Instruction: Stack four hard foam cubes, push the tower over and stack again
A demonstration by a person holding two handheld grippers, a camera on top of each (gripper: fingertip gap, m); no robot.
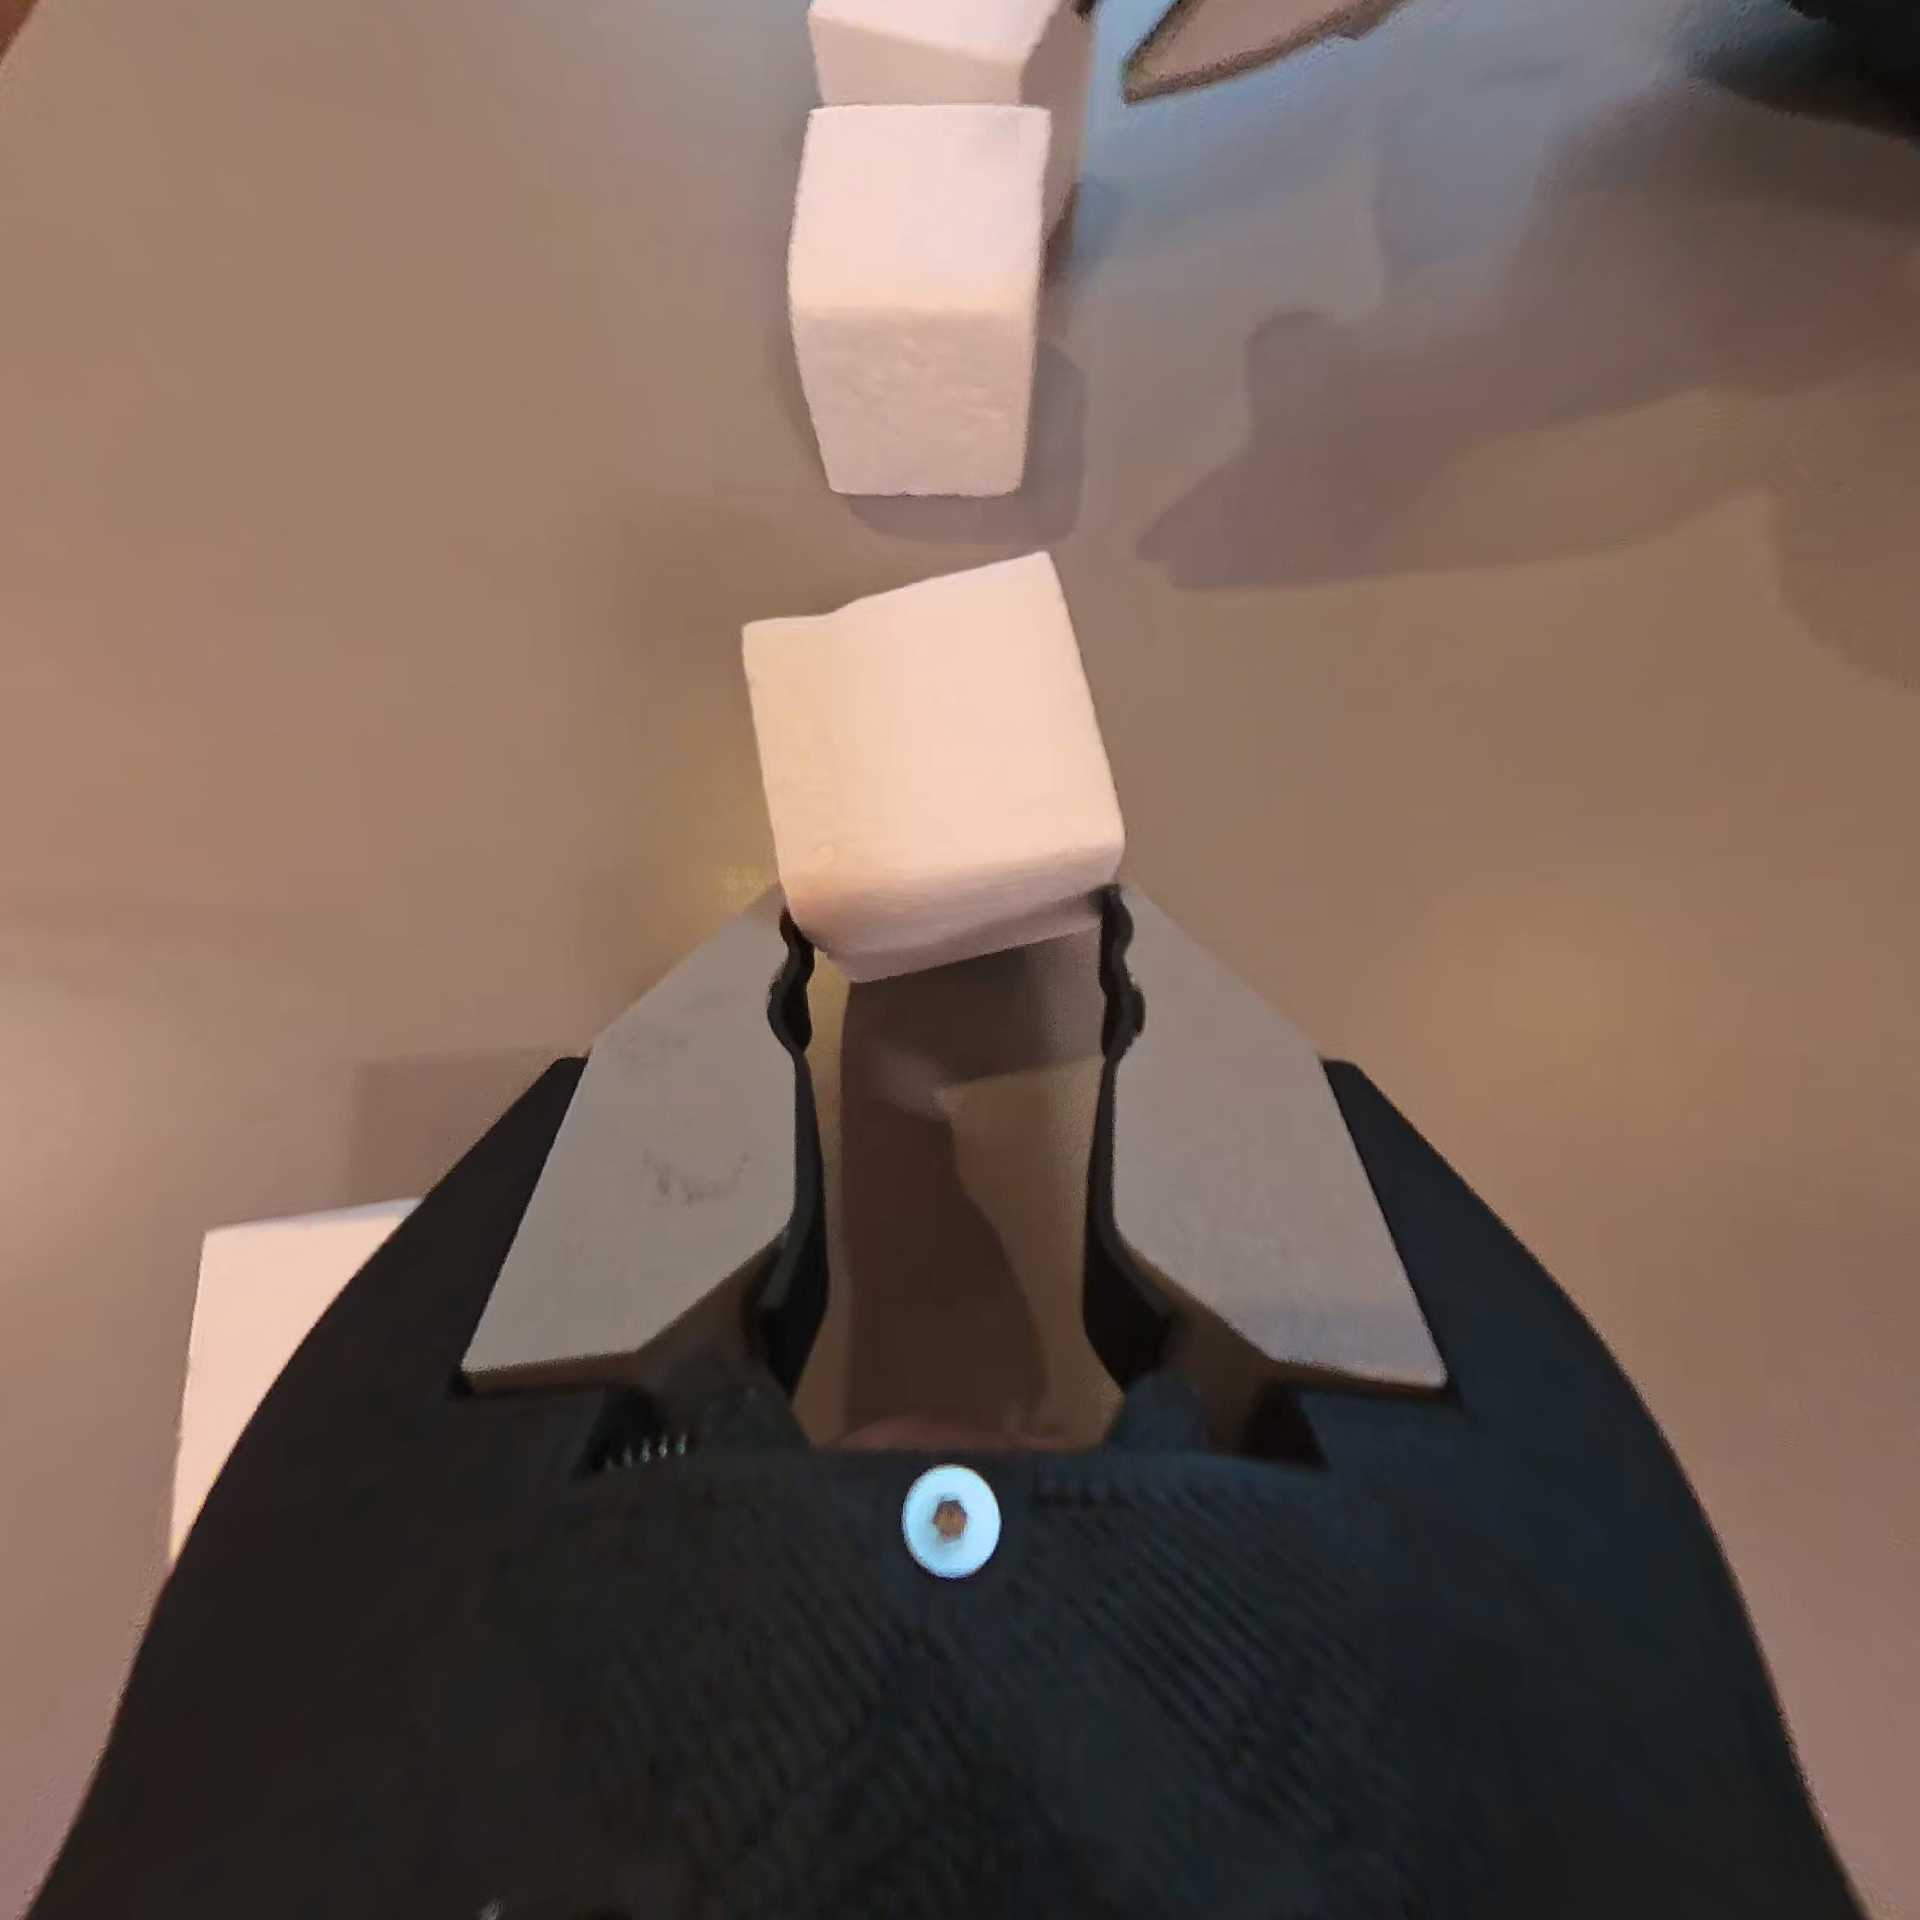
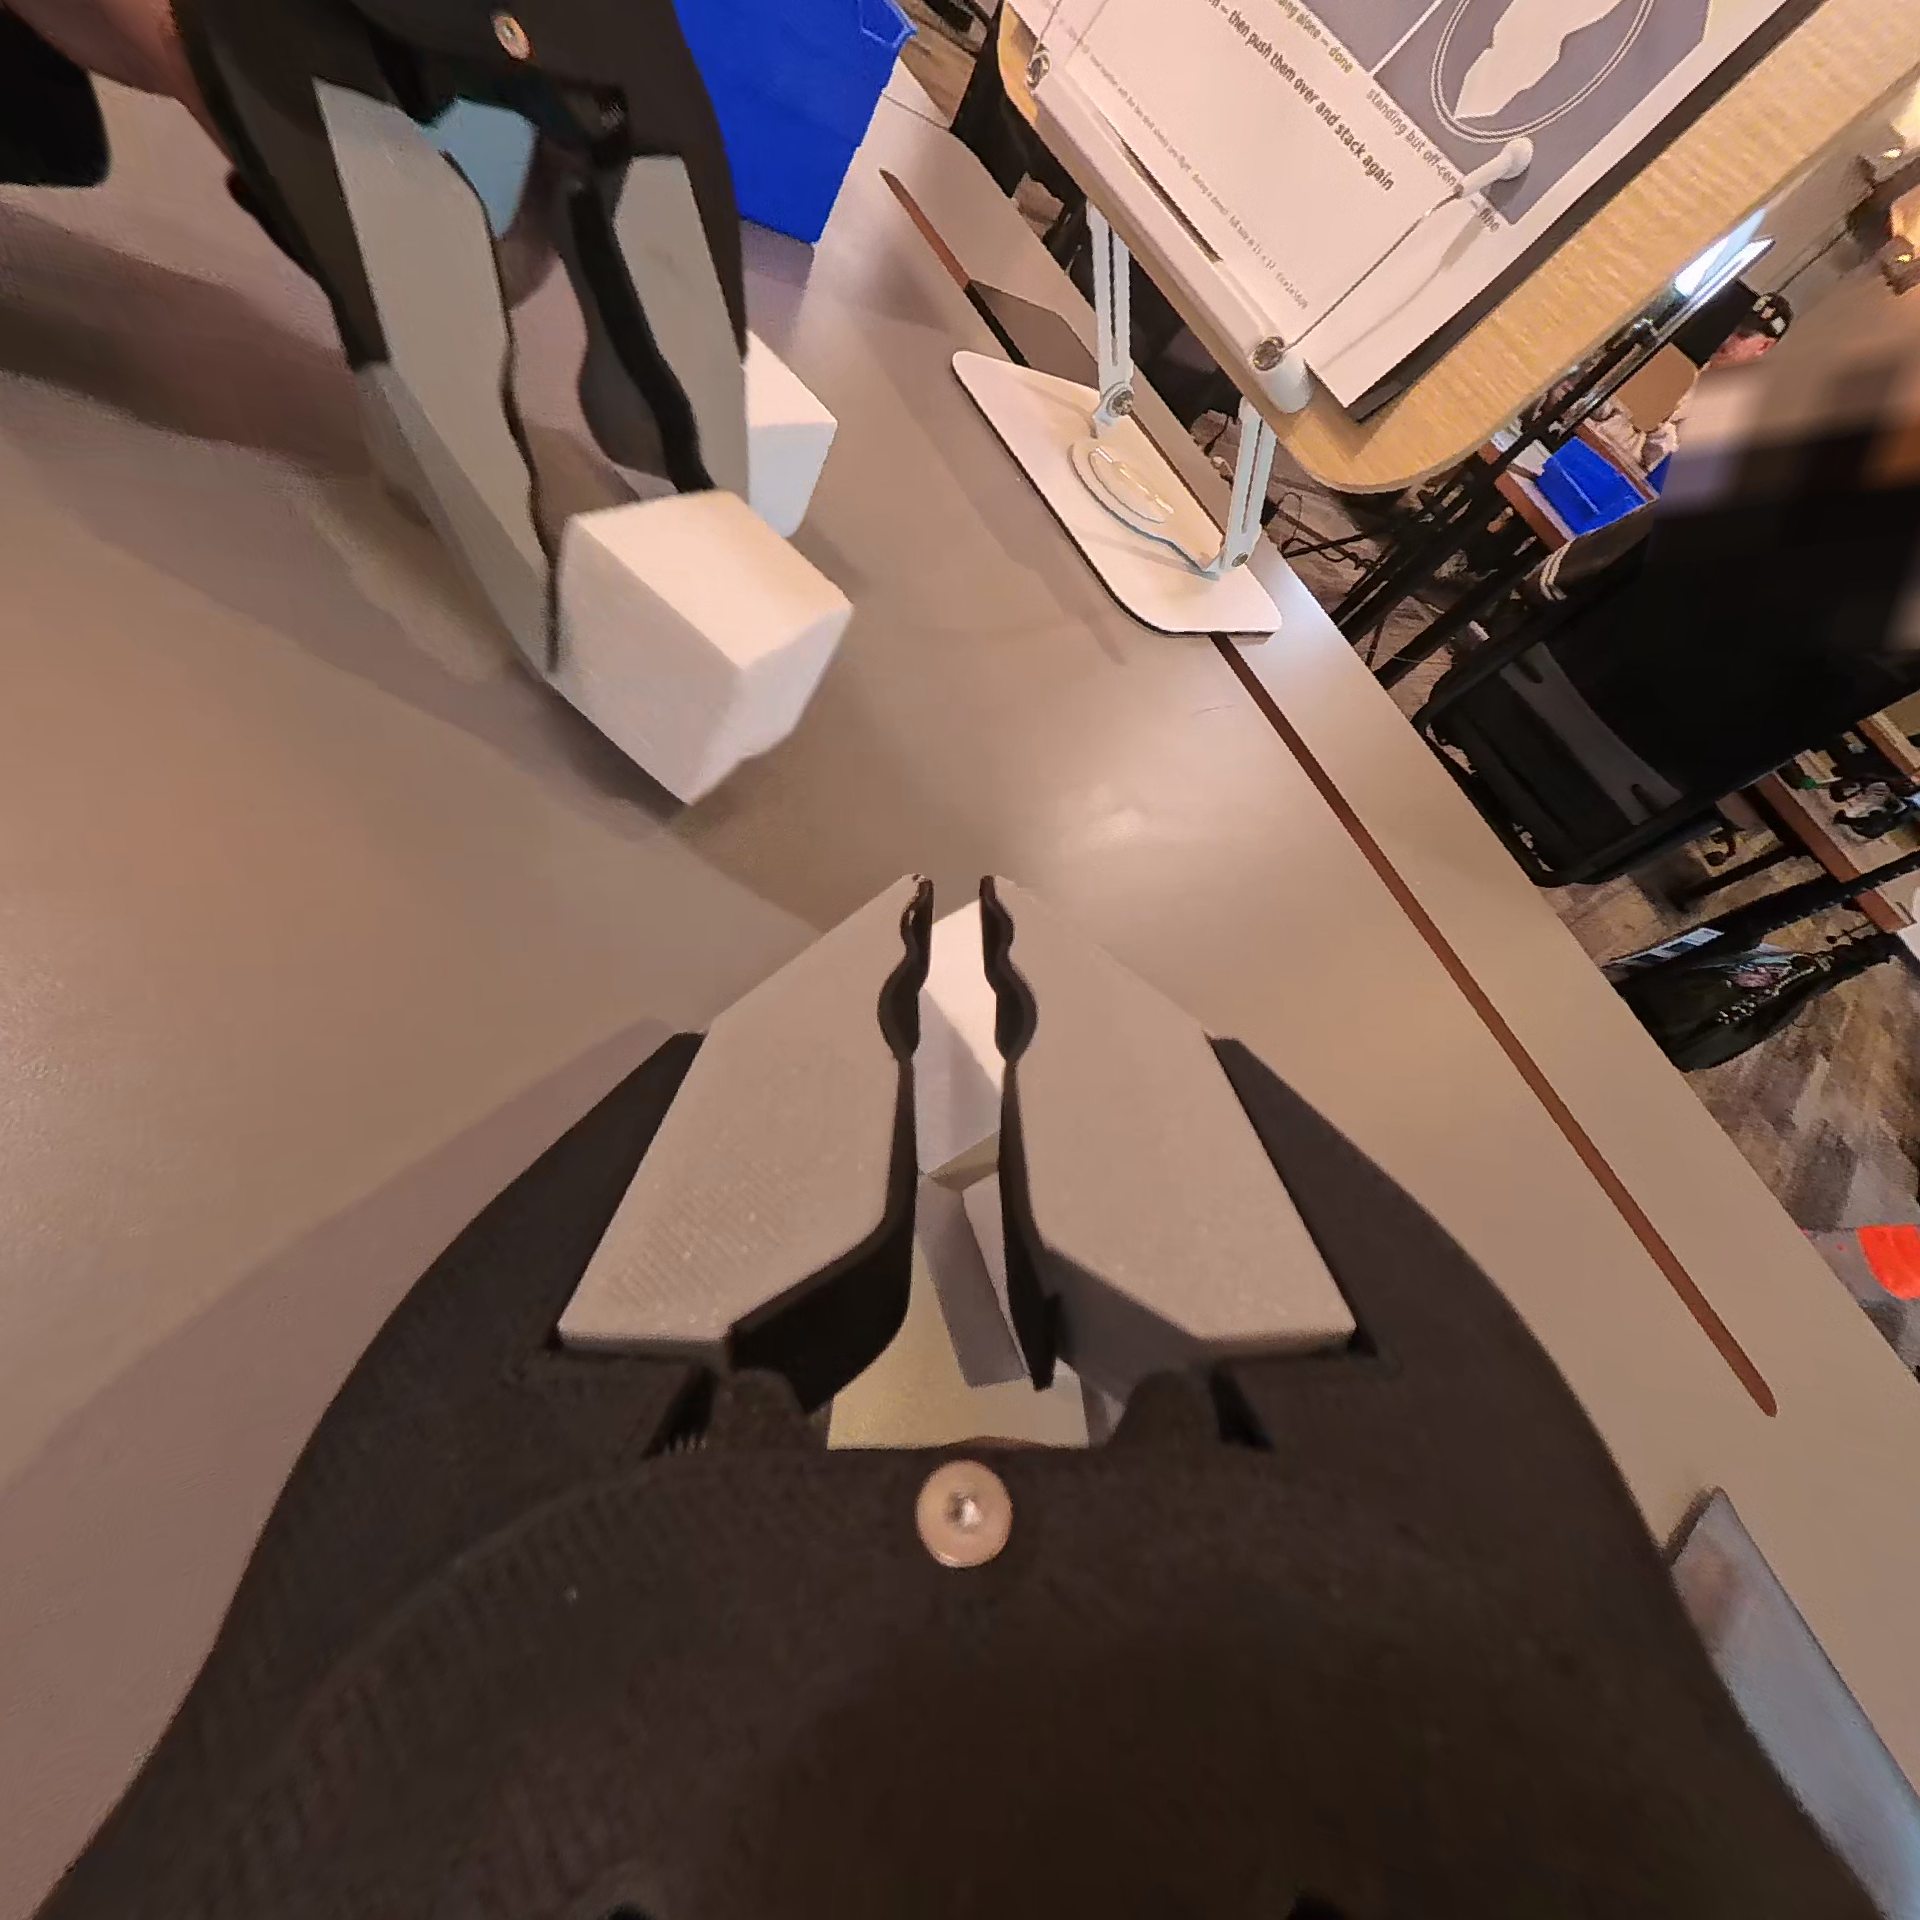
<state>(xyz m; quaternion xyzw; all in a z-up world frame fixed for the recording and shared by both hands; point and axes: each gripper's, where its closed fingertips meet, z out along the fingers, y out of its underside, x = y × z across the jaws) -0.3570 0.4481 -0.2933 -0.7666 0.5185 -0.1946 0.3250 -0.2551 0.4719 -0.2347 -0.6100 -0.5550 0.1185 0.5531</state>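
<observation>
My left gripper [image 1: 951,914] is shut on a white foam cube [image 1: 925,769], pinched at its near end and held tilted above the table. Ahead of it a second cube [image 1: 914,301] stands on the table, with a third cube [image 1: 935,42] just beyond at the top edge. A fourth cube [image 1: 281,1340] lies at the lower left, partly hidden by the gripper body. In the right wrist view the left gripper [image 2: 634,561] holds its cube [image 2: 707,634], with another cube [image 2: 790,436] behind it. My right gripper [image 2: 953,883] is nearly shut and empty; a cube [image 2: 956,1049] shows below through the narrow gap.
A white stand [image 2: 1122,457] holding a board with a printed sheet [image 2: 1299,135] stands at the back right of the grey table [image 2: 1039,748]. A blue bin [image 2: 790,104] is at the back. The table edge [image 2: 1558,1039] runs down the right, with floor and furniture beyond. There is about 12 cm between the tips of the two grippers.
</observation>
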